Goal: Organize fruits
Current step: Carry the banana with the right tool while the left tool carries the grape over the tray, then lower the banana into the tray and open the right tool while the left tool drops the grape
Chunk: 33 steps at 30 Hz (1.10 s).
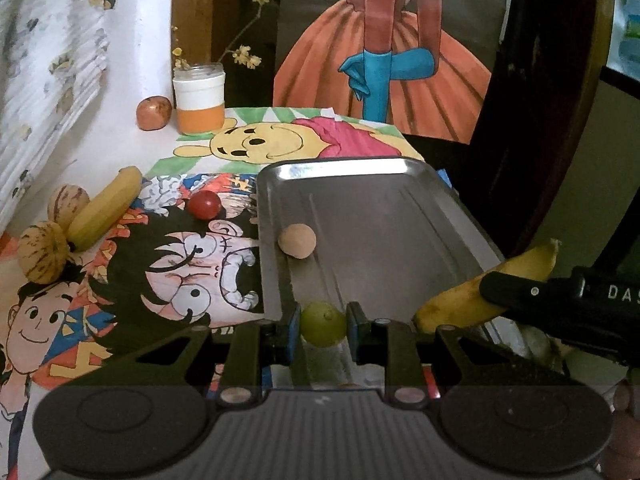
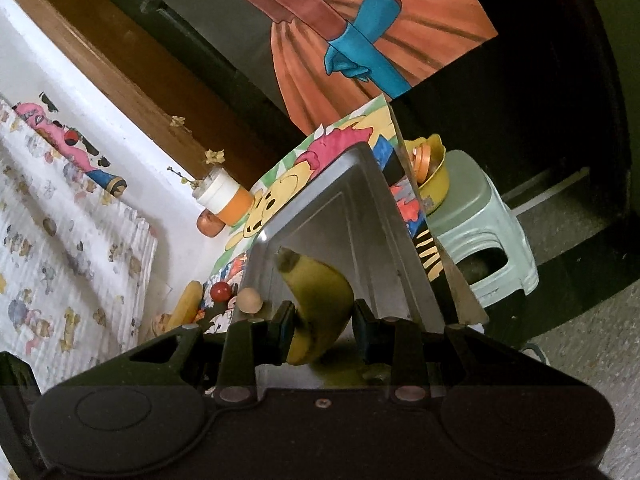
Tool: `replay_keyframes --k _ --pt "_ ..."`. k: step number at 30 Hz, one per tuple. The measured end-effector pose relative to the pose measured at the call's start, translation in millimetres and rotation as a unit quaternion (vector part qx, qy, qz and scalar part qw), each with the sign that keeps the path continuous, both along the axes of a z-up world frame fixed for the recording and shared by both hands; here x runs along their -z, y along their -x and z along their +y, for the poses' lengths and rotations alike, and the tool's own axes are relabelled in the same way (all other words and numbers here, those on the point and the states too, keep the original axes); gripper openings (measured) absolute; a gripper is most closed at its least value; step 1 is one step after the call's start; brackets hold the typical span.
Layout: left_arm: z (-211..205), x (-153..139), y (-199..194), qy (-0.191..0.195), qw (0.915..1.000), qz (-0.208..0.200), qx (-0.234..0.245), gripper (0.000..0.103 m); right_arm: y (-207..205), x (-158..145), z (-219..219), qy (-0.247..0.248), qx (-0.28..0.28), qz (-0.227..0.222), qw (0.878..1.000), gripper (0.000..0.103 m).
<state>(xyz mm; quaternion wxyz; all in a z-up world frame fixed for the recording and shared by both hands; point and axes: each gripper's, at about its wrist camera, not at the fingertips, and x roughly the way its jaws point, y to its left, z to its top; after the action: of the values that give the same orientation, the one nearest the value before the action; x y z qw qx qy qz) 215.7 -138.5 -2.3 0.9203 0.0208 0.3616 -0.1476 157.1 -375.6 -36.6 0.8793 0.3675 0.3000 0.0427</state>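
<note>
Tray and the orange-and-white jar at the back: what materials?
Tray: looks like metal, likely stainless steel, brushed grey with bright glints on its rolled rim. Jar: seems clear glass at the neck, wrapped in matte white and orange bands; possibly plastic, hard to tell.

Right tool [image 2: 322,330]: clamped on a banana [image 2: 320,300], over the metal tray [image 2: 384,240].
Tray: tan ball [image 2: 250,300] at its left edge.
Surface: red ball [image 2: 221,291] beside the tray.

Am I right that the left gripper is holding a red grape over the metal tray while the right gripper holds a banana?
Not quite: the grape in the left gripper is green, as the left wrist view shows. The rest stands: it is over the metal tray, and the right gripper holds a banana.
</note>
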Motion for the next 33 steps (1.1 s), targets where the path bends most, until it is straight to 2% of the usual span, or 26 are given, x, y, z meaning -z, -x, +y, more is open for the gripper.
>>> replay_keyframes --k 8,33 --pt "-8.0 6.1 -5.7 -0.014 0.9998 0.011 -0.003 0.027 -7.2 2.3 -3.6 -0.002 0.0 0.001 1.0 0.034" --pt "-10.0 11.1 -10.5 -0.012 0.9995 0.03 -0.004 0.027 -36.3 2.2 1.5 0.016 0.005 0.016 1.0 0.034"
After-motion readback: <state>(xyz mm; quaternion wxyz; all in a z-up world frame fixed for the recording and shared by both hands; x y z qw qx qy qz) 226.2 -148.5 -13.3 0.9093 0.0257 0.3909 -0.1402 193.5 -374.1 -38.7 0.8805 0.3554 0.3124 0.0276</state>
